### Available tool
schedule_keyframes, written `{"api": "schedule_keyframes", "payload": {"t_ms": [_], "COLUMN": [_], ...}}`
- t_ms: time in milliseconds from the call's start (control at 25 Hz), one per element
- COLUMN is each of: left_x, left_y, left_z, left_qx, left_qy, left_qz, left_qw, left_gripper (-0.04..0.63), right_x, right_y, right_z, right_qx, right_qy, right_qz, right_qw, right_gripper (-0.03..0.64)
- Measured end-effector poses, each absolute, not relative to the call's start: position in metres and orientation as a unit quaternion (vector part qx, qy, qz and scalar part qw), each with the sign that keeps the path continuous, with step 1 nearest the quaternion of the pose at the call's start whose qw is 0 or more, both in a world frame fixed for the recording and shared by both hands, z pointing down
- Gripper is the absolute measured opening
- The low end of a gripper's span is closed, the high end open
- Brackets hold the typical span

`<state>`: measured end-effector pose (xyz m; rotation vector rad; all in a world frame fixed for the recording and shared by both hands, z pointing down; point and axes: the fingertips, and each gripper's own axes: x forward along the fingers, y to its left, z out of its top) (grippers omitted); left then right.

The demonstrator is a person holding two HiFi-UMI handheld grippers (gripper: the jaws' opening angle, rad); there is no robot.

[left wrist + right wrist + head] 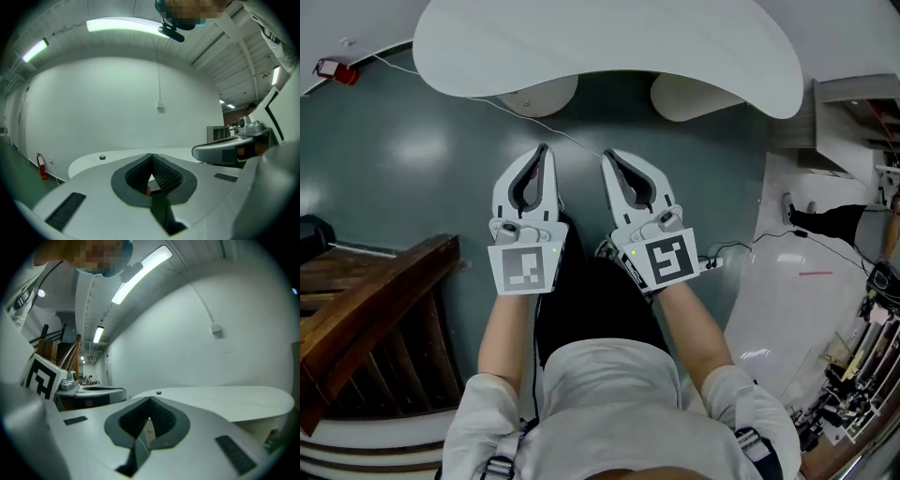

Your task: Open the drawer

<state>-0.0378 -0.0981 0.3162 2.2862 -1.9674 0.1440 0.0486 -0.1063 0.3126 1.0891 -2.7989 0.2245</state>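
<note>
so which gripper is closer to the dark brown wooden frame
Left. The left gripper is beside the dark brown wooden frame; the right gripper lies beyond the left one, farther away.

Lab or test hall, not a home. Glossy grey-green painted floor (403,159), bare white wall (108,108), fluorescent strip lights (124,26) overhead. Red fire extinguisher (41,166) stands at the wall's foot. Large white curved table (609,37). Cluttered gear and cables (853,375) at the head view's right edge, and a dark wooden stair-like structure (366,300) at its left.
</note>
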Motion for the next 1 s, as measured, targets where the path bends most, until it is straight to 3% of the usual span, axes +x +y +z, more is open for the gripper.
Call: {"api": "schedule_keyframes", "payload": {"t_ms": [240, 440, 640, 1000], "left_x": [-0.076, -0.113, -0.182, -0.207], "left_y": [-0.101, -0.105, -0.107, -0.15], "left_z": [0.368, 0.435, 0.47, 0.562], "left_qx": [0.734, 0.712, 0.688, 0.68], "left_qy": [-0.673, -0.689, -0.716, -0.712], "left_qz": [0.056, 0.069, 0.027, -0.016], "left_qw": [0.067, 0.119, 0.116, 0.172], "left_gripper": [0.006, 0.006, 0.006, 0.006], "right_x": [0.007, -0.038, -0.092, -0.129], "right_y": [-0.119, -0.129, -0.124, -0.152], "right_z": [0.358, 0.393, 0.434, 0.499], "right_qx": [0.341, 0.304, 0.297, 0.278], "right_qy": [-0.932, -0.944, -0.945, -0.945], "right_qz": [0.114, 0.115, 0.093, 0.111], "right_qw": [0.04, 0.06, 0.096, 0.134], "right_gripper": [0.012, 0.012, 0.012, 0.012]}}
